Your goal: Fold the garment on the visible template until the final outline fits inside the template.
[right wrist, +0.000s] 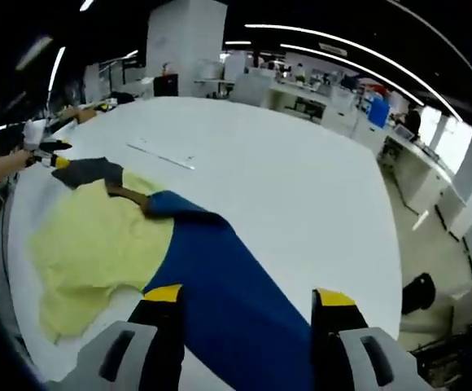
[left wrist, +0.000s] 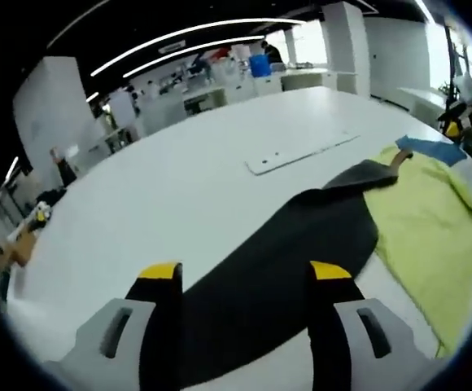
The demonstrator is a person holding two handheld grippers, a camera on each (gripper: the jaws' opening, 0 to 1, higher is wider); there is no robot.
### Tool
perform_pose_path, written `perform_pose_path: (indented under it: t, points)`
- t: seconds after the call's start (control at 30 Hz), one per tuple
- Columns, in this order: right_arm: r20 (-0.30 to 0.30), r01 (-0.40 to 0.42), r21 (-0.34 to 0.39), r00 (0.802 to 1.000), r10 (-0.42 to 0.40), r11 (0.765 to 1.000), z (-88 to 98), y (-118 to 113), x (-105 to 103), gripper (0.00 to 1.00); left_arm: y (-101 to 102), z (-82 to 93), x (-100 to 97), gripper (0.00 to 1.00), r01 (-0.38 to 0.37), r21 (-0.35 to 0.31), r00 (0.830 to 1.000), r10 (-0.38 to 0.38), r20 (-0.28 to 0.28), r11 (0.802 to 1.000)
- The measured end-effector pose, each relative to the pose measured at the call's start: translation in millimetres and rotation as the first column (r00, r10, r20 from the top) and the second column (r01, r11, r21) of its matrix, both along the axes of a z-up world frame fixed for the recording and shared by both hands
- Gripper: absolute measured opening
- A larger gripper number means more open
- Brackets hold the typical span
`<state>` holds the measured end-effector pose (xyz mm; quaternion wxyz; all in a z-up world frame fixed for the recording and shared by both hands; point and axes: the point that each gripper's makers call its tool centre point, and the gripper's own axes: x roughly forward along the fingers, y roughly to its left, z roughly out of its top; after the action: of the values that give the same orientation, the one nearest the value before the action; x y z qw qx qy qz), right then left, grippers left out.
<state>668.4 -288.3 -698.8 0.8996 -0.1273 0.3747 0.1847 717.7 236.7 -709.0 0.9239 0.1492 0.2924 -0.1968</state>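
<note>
A garment lies spread on the white table (left wrist: 179, 195). It has a yellow body (left wrist: 427, 216), a black sleeve (left wrist: 285, 261) and a blue sleeve (left wrist: 431, 149). My left gripper (left wrist: 246, 273) is open, its yellow-tipped jaws wide apart over the black sleeve's near end. In the right gripper view the blue sleeve (right wrist: 228, 277) runs toward me and passes between the spread jaws of my open right gripper (right wrist: 249, 295). Beyond it lie the yellow body (right wrist: 98, 244) and the dark sleeve (right wrist: 89, 171). The left gripper (right wrist: 45, 151), held by a hand, shows at that sleeve's far end.
A flat white strip (left wrist: 301, 152) (right wrist: 163, 155) lies on the table beyond the garment. The table's right edge (right wrist: 382, 244) drops to the floor, where a black object (right wrist: 419, 293) sits. Desks and shelves (left wrist: 220, 90) fill the room behind.
</note>
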Motion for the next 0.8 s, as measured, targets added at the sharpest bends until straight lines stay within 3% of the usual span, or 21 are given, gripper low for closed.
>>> perform_pose_path:
  t: [0.2, 0.33, 0.4, 0.5, 0.57, 0.7, 0.8]
  points:
    - [-0.006, -0.045, 0.039, 0.999, 0.046, 0.998, 0.1, 30, 11, 0.56, -33, 12.8, 8.5, 0.57, 0.063, -0.029, 0.998, -0.062, 0.028, 0.998]
    - [-0.018, -0.051, 0.086, 0.998, 0.053, 0.995, -3.2, 44, 16, 0.53, -59, 15.7, 14.2, 0.55, 0.111, -0.031, 0.993, -0.109, 0.047, 0.993]
    - [-0.018, -0.061, 0.094, 0.998, 0.063, 0.994, -4.6, 51, 20, 0.53, -71, 16.1, 17.0, 0.54, 0.151, -0.001, 0.987, -0.150, 0.057, 0.989]
    - [-0.018, -0.090, 0.104, 0.996, 0.092, 0.991, -7.2, 64, 24, 0.51, -91, 14.2, 18.7, 0.54, 0.182, -0.035, 0.982, -0.180, 0.051, 0.983]
    - [-0.013, -0.122, 0.102, 0.992, 0.124, 0.987, -9.3, 73, 27, 0.50, -100, 10.1, 20.4, 0.53, 0.228, 0.028, 0.972, -0.230, 0.052, 0.973]
    - [-0.016, -0.165, 0.095, 0.986, 0.167, 0.982, -16.3, 87, 32, 0.46, -121, 3.1, 22.4, 0.48, 0.244, -0.005, 0.969, -0.243, 0.037, 0.970]
    - [0.001, -0.208, 0.041, 0.978, 0.208, 0.977, -20.8, 95, 37, 0.42, -137, -1.1, 22.3, 0.45, 0.293, 0.019, 0.955, -0.293, 0.037, 0.956]
